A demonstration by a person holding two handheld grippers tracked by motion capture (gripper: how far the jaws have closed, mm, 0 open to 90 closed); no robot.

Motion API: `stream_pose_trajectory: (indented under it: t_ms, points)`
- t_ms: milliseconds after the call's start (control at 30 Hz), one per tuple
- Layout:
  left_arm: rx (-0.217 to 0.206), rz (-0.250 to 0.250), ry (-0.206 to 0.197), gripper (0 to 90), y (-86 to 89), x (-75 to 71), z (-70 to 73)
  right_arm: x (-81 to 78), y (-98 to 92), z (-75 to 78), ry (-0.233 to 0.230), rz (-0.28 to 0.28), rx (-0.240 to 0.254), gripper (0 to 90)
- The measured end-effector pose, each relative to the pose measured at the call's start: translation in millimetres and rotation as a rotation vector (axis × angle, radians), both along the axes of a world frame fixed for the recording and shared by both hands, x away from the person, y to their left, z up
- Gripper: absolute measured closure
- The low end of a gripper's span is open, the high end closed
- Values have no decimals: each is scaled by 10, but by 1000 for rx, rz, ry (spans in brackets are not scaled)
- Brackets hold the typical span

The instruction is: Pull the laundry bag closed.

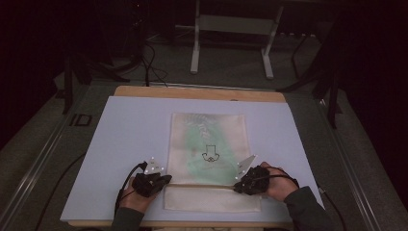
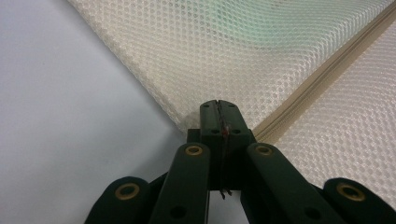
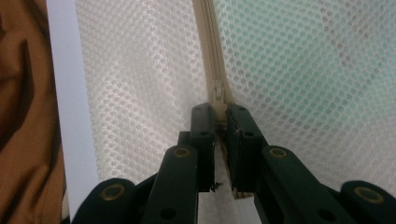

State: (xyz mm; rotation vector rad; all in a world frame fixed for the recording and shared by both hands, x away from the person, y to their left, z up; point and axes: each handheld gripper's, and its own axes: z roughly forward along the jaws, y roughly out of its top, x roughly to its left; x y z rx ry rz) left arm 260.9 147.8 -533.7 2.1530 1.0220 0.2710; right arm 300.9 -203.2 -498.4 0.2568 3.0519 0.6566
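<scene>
The mesh bag (image 1: 210,144) is cream with a fine honeycomb weave — a pale green tint and a small black line drawing show through it — its zipper (image 3: 211,56) is beige, the table cover (image 1: 125,144) pale lavender-white, and both grippers (image 1: 150,183) (image 1: 253,180) black.

Both forearms wear dark grey-green sleeves (image 1: 308,211) that end at the wrists. Each hand grips a black tool: the left gripper (image 1: 166,179) and the right gripper (image 1: 236,189) each carry a pale grey three-cornered plate (image 1: 246,165) on top, dotted with small white markers, and a thin black cable (image 1: 126,180) loops back from each. Seen close in the gripper views, the jaws are matt black flat-sided blocks carried on paired black link arms, with brass-ringed pivot holes (image 2: 194,150) and small dark recessed screws (image 3: 200,112).
</scene>
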Motion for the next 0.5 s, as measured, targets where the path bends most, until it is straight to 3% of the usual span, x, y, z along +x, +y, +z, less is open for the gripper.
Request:
stream_pose_trajectory:
  t_ms: [500]
  points:
    - [1,-1,0,894,0,0,0,-1,-119,3,4,-18,-3,825]
